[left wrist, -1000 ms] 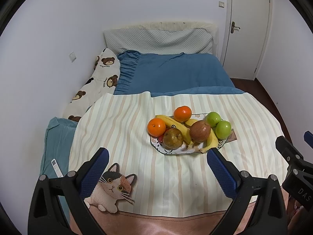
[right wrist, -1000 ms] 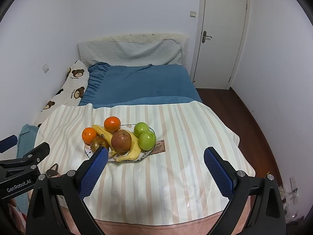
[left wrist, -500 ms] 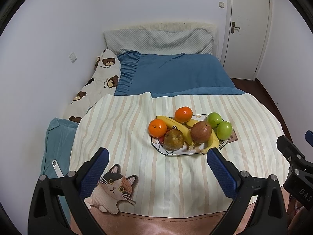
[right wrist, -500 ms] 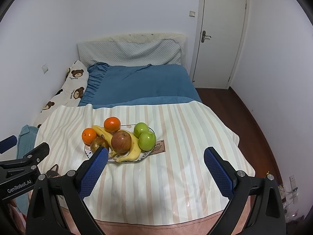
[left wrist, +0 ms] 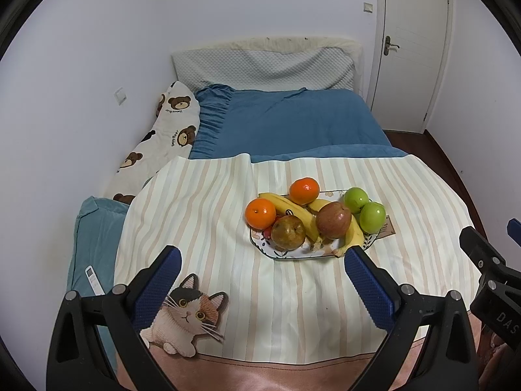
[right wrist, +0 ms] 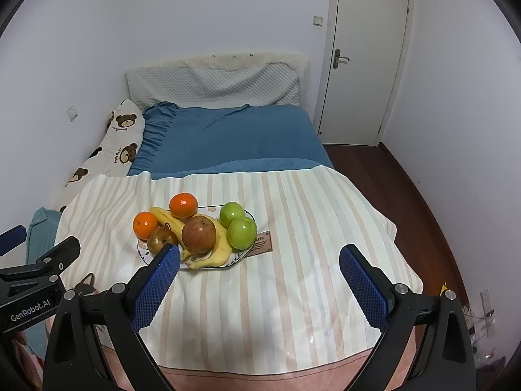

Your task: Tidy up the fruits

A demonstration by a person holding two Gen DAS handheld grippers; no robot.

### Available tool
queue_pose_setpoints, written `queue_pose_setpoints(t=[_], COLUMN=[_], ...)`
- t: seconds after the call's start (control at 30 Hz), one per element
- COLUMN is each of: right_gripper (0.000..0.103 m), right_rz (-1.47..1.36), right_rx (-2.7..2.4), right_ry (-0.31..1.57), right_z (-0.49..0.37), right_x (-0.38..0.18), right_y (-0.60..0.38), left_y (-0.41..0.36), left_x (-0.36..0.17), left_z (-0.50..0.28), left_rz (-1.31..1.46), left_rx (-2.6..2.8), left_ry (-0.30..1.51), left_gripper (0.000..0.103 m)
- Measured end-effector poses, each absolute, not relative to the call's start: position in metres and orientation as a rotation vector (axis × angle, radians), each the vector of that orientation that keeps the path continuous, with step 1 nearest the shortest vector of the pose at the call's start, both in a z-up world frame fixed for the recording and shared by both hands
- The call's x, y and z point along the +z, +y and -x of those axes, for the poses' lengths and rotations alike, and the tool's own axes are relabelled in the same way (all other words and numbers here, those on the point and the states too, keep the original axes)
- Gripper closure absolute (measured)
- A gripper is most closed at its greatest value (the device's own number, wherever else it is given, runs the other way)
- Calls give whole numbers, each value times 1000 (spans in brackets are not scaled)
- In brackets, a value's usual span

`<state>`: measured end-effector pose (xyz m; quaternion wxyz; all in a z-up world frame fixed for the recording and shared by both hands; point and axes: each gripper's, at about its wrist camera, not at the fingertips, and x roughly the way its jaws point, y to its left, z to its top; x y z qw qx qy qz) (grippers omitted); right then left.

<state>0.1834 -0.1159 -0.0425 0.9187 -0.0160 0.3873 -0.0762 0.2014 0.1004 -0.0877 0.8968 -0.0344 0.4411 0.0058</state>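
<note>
Both the left gripper (left wrist: 262, 259) and the right gripper (right wrist: 259, 257) hang wide apart, empty. The heaped patterned oval fruit plate (left wrist: 286, 254) sits just ahead of their jaws on the striped cloth (left wrist: 202, 215). Nudge one round green apple (left wrist: 373, 216) and I'd expect it to roll off.

Soft even indoor light, faint shadows, sharp focus, strong fisheye bending, dark vignetted corners

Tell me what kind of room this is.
Most likely a bedroom: a bed with a blue cover and a quilted pillow at its head, a bear-print cushion along the wall, and a closed white door.
</note>
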Motion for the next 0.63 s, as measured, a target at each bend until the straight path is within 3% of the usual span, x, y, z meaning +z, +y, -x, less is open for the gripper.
queue_pose_setpoints(t=[0.63], right_gripper=[3], right_rz=[21], right_rx=[-155], right_ry=[806], right_z=[-182], right_x=[-44], right_y=[-114], left_y=[101], left_x=[-89], left_z=[-203], left_rz=[65], left_rx=[7], left_ry=[913], left_gripper=[1])
